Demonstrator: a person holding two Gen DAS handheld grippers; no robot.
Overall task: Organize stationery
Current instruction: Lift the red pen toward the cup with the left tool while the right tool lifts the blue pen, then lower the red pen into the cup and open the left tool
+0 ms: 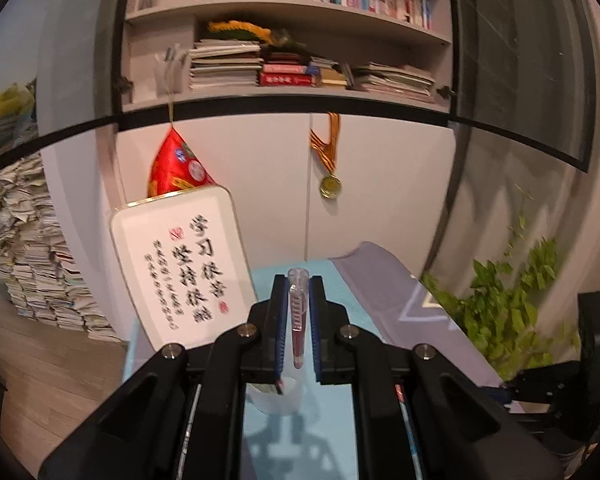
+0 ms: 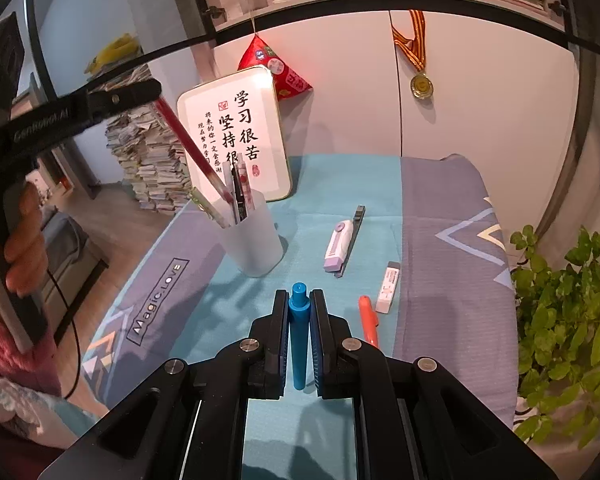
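My left gripper is shut on a red gel pen with a clear cap end. In the right wrist view that pen slants down with its tip inside a frosted white pen cup, held by the left gripper above the cup. The cup holds several other pens. The cup's rim shows below the left jaws. My right gripper is shut on a blue pen, held above the blue cloth, in front of the cup.
On the cloth right of the cup lie a purple-white correction tape on a dark ruler, a white eraser and an orange pen. A white calligraphy board leans behind the cup. A green plant stands at the right.
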